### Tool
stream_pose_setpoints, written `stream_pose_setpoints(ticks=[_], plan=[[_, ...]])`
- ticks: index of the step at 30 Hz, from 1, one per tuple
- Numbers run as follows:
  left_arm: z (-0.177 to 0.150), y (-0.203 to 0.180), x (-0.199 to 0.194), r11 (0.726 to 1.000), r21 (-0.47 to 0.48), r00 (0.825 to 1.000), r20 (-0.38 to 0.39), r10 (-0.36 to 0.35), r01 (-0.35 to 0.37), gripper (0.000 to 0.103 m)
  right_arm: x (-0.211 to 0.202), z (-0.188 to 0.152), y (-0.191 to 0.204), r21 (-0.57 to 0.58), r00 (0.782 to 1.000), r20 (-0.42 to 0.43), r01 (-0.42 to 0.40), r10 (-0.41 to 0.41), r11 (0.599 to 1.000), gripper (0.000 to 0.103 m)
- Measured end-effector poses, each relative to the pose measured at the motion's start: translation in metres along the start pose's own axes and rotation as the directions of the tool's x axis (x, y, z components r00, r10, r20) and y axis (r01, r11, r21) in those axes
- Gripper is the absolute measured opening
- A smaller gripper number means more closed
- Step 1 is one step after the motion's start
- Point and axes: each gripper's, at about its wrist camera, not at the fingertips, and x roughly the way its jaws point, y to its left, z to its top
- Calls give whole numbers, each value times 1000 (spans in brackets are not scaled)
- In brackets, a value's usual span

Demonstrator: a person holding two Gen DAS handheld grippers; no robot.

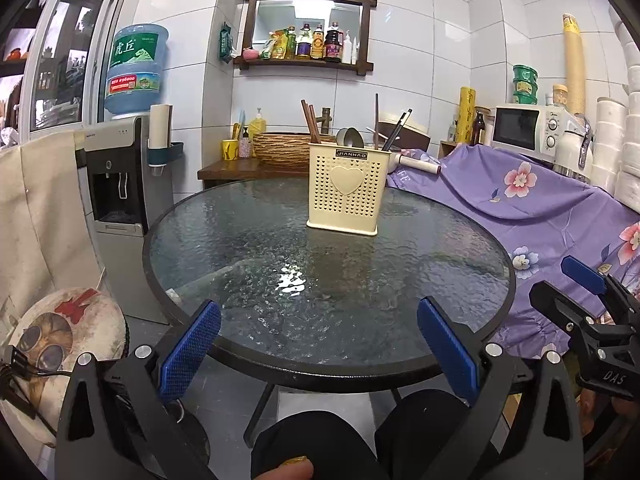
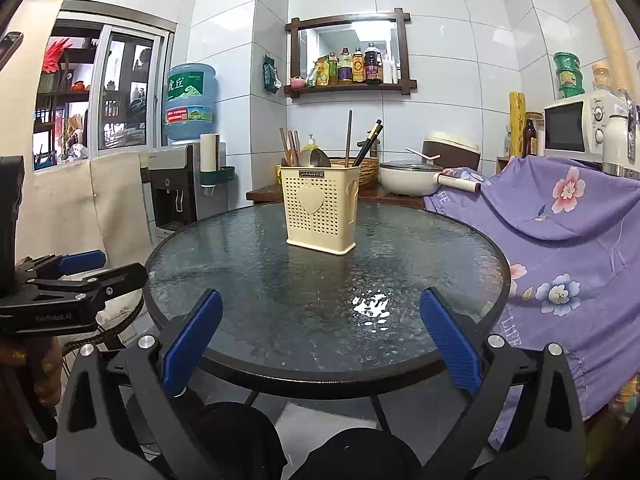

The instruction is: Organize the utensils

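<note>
Tiled kitchen, round glass counter [image 1: 208,240]. Utensil holder [image 1: 345,188] upright at far centre, chopsticks [image 1: 311,124] and spoon [image 1: 349,137] inside. My jaws both released, empty. Risk: light holder tipping if nudged.

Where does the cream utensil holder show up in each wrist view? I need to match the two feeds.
Left wrist view: the cream utensil holder stands upright on the far part of the glass table, slightly right of centre.
Right wrist view: the same holder stands on the far part of the table, at about centre.
Shared landmark: the wooden wall shelf with bottles hangs on the wall above and behind the holder in both.
</note>
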Motion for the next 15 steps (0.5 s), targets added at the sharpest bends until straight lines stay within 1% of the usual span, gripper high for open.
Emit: stream_pose_setpoints(ticks=[15], plan=[[0,0,-3,1000,20,1000,5,16,-16,97,-1,0,3,-8,1000,1,-5,5,1000,97]])
